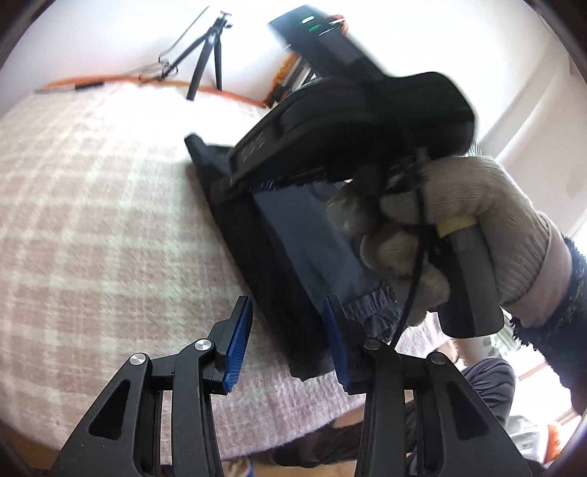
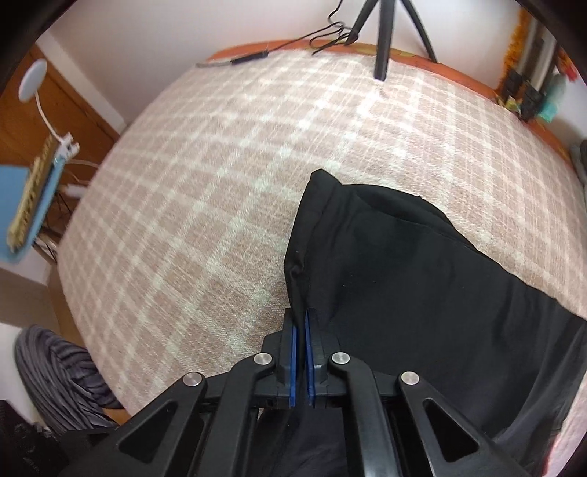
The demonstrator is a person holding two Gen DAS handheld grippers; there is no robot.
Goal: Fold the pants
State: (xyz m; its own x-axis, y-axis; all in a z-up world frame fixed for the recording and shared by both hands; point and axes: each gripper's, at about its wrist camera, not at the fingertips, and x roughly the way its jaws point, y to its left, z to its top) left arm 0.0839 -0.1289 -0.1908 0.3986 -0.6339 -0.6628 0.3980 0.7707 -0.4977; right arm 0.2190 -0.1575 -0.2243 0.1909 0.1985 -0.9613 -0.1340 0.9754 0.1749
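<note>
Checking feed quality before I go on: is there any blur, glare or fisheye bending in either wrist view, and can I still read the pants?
Left wrist view: the right gripper and gloved hand are motion-blurred, the wall is blown out white, and the blanket bulges. Right wrist view: sharper, but the black pants show little fold detail; the tripod stands against a bright wall.

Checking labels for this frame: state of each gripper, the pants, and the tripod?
left gripper: open, holding nothing, fingers either side of the pants' edge.
right gripper: shut on the pants' edge.
pants: black, partly folded, lying on the plaid blanket.
tripod: standing upright at the blanket's far edge.
</note>
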